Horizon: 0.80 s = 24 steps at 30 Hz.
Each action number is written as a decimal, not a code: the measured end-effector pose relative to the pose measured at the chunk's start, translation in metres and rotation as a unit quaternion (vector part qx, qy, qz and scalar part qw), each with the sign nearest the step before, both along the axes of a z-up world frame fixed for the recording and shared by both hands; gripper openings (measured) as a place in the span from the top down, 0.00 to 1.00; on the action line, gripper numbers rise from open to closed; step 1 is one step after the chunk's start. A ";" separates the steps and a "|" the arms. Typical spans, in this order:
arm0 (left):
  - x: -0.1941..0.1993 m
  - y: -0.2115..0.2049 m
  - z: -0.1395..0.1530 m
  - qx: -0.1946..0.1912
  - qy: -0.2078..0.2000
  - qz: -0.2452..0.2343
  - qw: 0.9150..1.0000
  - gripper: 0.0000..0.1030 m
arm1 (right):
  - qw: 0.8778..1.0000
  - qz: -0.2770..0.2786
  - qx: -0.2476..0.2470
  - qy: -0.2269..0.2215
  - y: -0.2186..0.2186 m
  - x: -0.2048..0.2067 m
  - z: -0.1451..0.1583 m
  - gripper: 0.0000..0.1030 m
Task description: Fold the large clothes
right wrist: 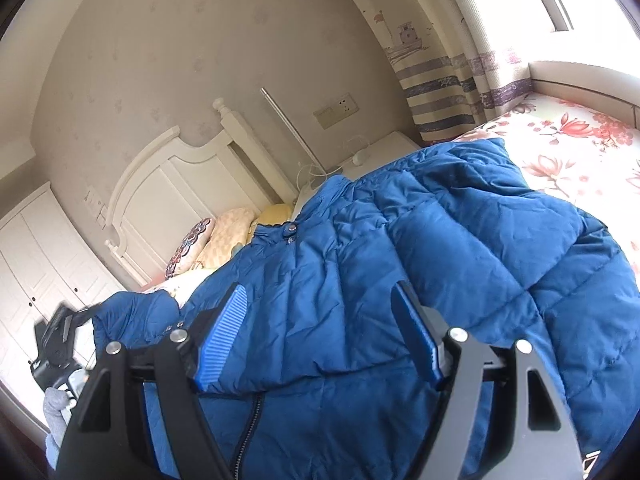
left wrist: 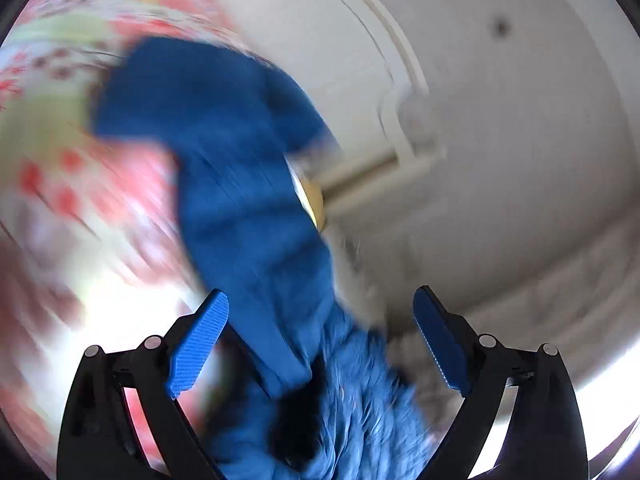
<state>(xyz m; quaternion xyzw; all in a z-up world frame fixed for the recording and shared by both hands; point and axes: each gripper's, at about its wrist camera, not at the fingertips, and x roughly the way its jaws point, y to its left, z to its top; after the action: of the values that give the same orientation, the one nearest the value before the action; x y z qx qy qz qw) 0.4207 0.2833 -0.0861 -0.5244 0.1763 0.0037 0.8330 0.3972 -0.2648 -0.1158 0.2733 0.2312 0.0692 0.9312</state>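
Observation:
A large blue padded jacket (right wrist: 440, 220) lies spread on the floral bed sheet (right wrist: 580, 152), with its zipper (right wrist: 248, 420) near the bottom of the right wrist view. My right gripper (right wrist: 320, 292) hovers over the jacket's middle with its jaws apart; a fold of fabric lies between the blue pads (right wrist: 224, 340), and none is visibly pinched. The left wrist view is blurred. There a sleeve of the jacket (left wrist: 240, 160) and its blue fur trim (left wrist: 360, 400) run between the wide-open jaws of my left gripper (left wrist: 320, 296), clear of both pads.
A white headboard (right wrist: 180, 184) with pillows (right wrist: 228, 236) stands at the far end of the bed. Beside it are a white nightstand (right wrist: 384, 148) and a striped curtain (right wrist: 440, 80). White wardrobe doors (right wrist: 32, 248) line the left. The other gripper (right wrist: 60, 340) shows at the left edge.

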 end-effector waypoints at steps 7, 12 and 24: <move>0.000 0.095 -0.032 -0.140 -0.022 0.063 0.988 0.13 | 1.000 0.002 -0.007 0.005 0.004 0.002 -0.001 0.28; 0.032 0.102 -0.025 -0.127 0.016 0.072 0.989 0.36 | 1.000 -0.001 -0.014 0.007 0.006 0.003 -0.001 0.26; 0.026 0.087 0.120 0.105 0.012 0.145 0.984 0.82 | 1.000 0.000 -0.012 0.005 0.006 0.001 -0.001 0.25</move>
<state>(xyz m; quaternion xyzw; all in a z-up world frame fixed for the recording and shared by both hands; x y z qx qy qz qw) 0.4470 0.3706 0.0337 -0.4538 0.1069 0.1491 0.8720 0.3986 -0.2585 -0.1167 0.2621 0.2369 0.0654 0.9332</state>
